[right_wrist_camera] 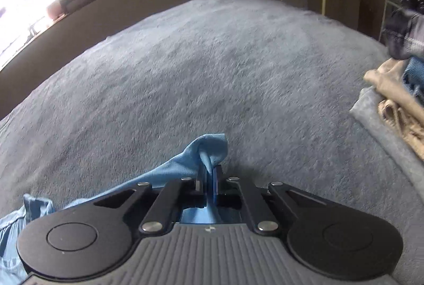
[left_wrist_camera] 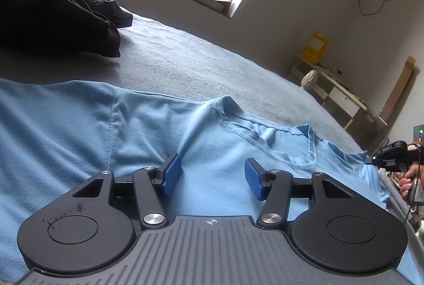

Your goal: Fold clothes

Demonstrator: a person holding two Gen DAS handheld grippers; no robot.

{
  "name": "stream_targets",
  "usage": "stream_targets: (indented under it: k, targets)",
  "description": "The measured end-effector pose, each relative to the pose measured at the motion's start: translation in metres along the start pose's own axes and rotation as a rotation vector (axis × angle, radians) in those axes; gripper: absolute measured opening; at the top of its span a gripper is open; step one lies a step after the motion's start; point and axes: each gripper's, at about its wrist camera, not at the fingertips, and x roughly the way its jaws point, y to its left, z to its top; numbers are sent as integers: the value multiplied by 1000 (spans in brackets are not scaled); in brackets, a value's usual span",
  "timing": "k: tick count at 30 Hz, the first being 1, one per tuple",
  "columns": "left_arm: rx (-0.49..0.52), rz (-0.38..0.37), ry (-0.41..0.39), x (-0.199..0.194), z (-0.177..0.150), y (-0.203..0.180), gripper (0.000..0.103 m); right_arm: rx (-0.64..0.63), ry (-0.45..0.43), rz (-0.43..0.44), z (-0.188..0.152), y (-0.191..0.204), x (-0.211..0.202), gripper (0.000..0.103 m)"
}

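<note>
Right gripper (right_wrist_camera: pixel 209 176) pinches a corner of the blue shirt (left_wrist_camera: pixel 106 126) — left gripper (left_wrist_camera: pixel 212 176) hangs half-open above it, holding nothing.

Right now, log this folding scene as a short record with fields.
surface: grey bed cover
garment: light blue T-shirt, spread flat, neckline away from the left camera
left gripper: jaws open over the shirt, nothing between them
right gripper: jaws shut on a bunched edge of the shirt
other clothes: black pile; beige and grey stack
</note>
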Motion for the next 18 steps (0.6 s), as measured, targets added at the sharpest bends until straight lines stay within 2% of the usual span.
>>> stream_targets:
  k: [9, 12, 16, 18]
  targets:
    - [-9, -7, -3, 0, 0, 1, 53, 62, -72, 15, 8, 0, -28, 4]
    - [-12, -10, -4, -1, 0, 2, 53, 70, -113, 77, 3, 16, -59, 4]
    - [-15, -11, -6, -2, -1, 2, 53, -52, -172, 174, -25, 65, -124, 5]
    - [-16, -11, -5, -1, -1, 2, 54, -143, -131, 223, -50, 94, -144, 9]
